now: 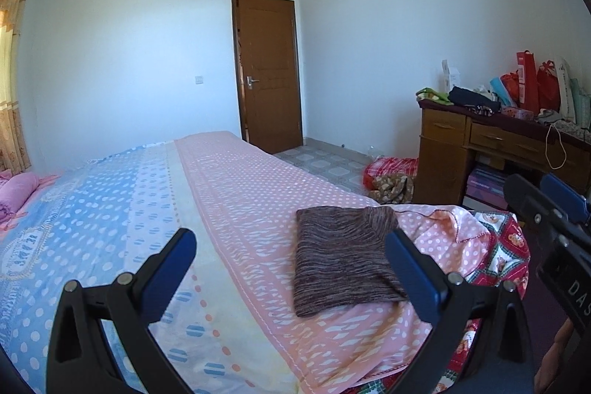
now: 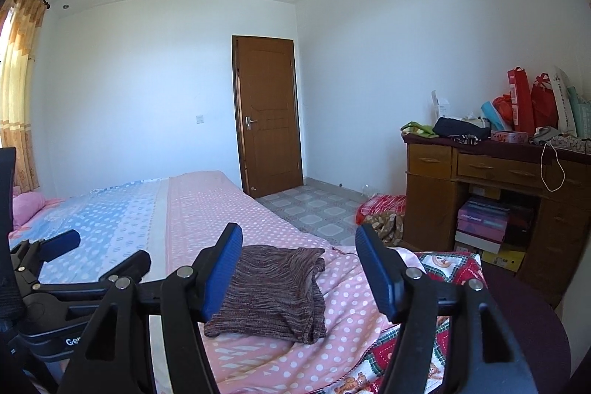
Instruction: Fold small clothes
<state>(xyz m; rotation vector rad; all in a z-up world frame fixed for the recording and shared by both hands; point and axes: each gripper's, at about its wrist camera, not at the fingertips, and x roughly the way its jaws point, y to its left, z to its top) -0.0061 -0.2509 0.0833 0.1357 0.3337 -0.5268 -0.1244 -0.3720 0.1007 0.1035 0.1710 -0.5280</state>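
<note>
A small brown striped knit garment lies folded into a neat rectangle on the pink dotted part of the bedsheet; it also shows in the right wrist view. My left gripper is open and empty, held above the bed just left of the garment. My right gripper is open and empty, held above the garment's near side. The left gripper also shows at the left of the right wrist view, and the right gripper at the right edge of the left wrist view.
The bed's corner is at the near right, where a red patterned quilt hangs off. A wooden desk piled with bags and clothes stands at the right. A bundle lies on the tiled floor. A pink pillow sits far left.
</note>
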